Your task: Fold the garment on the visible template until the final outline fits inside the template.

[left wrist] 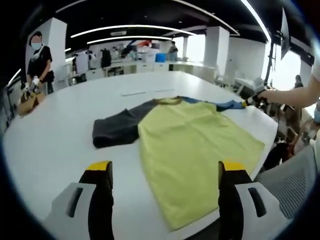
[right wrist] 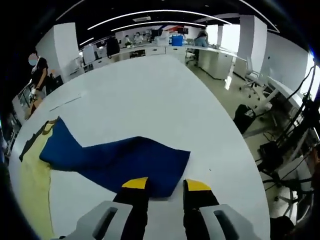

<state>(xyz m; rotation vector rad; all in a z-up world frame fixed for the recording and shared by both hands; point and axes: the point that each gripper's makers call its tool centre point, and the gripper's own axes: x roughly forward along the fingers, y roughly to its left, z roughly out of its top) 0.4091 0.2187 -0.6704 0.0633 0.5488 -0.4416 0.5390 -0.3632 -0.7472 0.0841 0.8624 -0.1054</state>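
Step in hand, as I judged it: first fold, sleeves in toward the body. The garment (left wrist: 192, 150), a yellow tee w/ one dark grey sleeve (left wrist: 117, 131) and one blue sleeve (right wrist: 125, 162), lay flat and spread on the white table (left wrist: 65, 120); no fold made yet. Thin marks on the table beyond the collar could've been the template, too faint to say.

Left gripper (left wrist: 165, 172) hovered short of the tee's hem side, jaws wide apart, nothing held. Seen past its jaws, the yellow body ran up between them, hem corner near the right-hand jaw, grey sleeve beyond the left-hand jaw and apart from it.

Right gripper (right wrist: 166, 186) sat at the blue sleeve's cuff end, jaws a modest gap apart. The cuff edge lay just ahead of the tips, maybe touching; couldn't tell if cloth was b/w them, prob. not gripped.

Next move, my guess: close on the cuff, lift low, carry it across onto the yellow body; the left does likewise w/ the grey sleeve.
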